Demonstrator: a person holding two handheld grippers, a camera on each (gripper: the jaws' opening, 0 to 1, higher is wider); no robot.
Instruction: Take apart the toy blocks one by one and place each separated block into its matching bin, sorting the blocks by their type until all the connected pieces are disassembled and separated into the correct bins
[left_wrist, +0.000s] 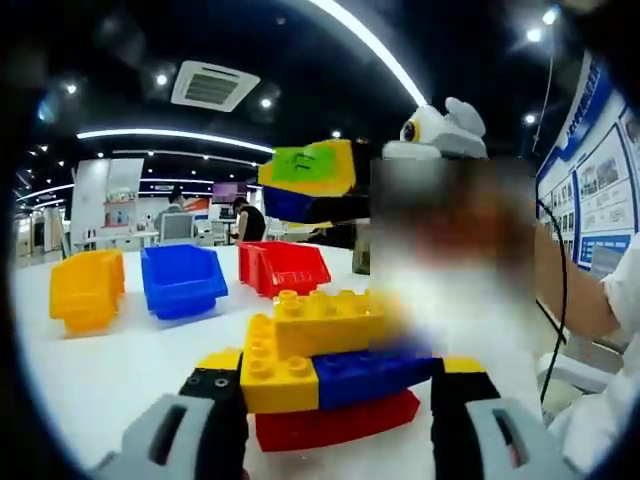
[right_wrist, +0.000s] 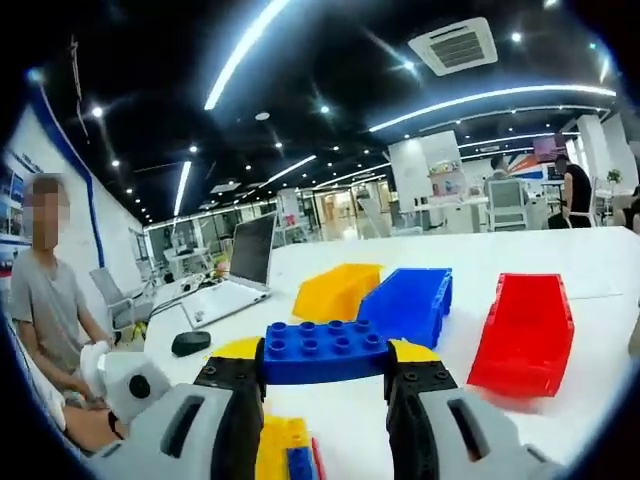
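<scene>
The right gripper (right_wrist: 325, 385) is gripping a detached blue block (right_wrist: 325, 350) between its jaws, clamped on the block's two ends and held above the white table (right_wrist: 440, 400). The block is a flat brick, wider than it is deep, with two rows of round studs facing up. In the left gripper view, the left gripper (left_wrist: 340, 405) is clenching the remaining block stack (left_wrist: 325, 375), which is resting on the table. That stack is showing a yellow block on top, a yellow and a dark blue block side by side in the middle layer, and a red block at the base.

The step in hand appears to be the sorting of the freed blue block. The blue bin (right_wrist: 410, 300) is lying beyond the held block, between the yellow bin (right_wrist: 335, 290) on its left and the red bin (right_wrist: 525, 330) on its right; all three are lying tipped with their openings turned toward the grippers. The next move probably calls for carrying the block forward over the blue bin's opening and releasing the jaws there. The left gripper should be steadying the stack for the next separation.
</scene>
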